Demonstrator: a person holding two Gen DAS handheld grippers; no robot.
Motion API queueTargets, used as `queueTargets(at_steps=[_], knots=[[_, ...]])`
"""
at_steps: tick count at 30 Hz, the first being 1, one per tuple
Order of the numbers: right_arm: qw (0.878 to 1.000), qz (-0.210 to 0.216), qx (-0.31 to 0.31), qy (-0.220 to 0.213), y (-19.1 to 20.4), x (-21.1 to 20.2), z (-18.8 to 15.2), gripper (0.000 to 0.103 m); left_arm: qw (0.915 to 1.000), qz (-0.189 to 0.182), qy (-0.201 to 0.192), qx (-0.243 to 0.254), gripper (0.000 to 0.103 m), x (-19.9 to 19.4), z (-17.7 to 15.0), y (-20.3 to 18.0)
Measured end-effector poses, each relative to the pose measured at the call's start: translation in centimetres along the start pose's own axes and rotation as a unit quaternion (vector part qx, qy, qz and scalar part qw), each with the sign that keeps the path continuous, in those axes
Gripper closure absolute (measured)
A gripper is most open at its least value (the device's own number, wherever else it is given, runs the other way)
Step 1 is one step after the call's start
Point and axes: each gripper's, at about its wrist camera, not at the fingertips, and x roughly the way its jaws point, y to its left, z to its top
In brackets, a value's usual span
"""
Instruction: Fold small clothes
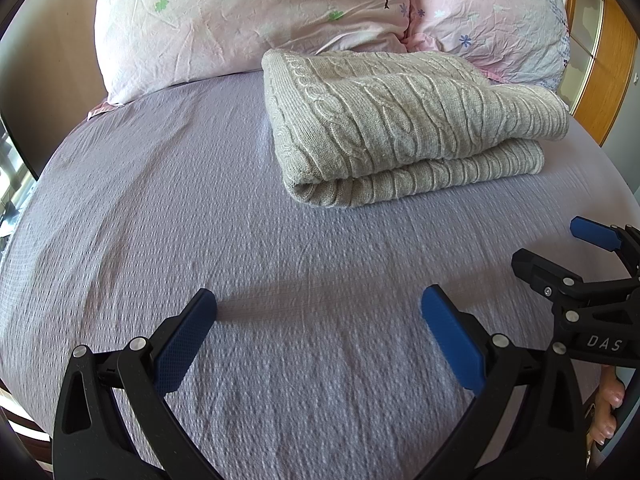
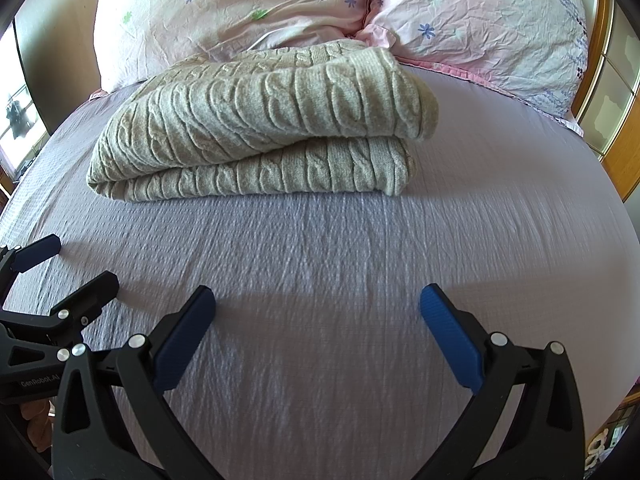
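Hovering nearest, left gripper: jaws spread wide, nothing between the blue pads, lavender bedsheet beneath. Right gripper: jaws likewise spread wide and holding nothing, just beside the left one. Beyond both, apart from either: beige cable-knit sweater, folded in stacked layers, lying on the sheet. Farthest: two pink floral pillows, propped at the head of the bed, the sweater's far edge close against them.

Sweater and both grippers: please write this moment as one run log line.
sweater: folded, on bed sheet, before pillows | left gripper: open, empty | right gripper: open, empty
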Motion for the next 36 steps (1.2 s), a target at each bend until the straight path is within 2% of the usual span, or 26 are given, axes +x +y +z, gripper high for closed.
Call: queueTargets(at_steps=[36], knots=[[1.0,0.002,-0.001,-0.001,-0.12,-0.08,-0.04,0.002,1.0,0.0,-0.009,-0.001,0.001,-0.06,0.1,0.17]])
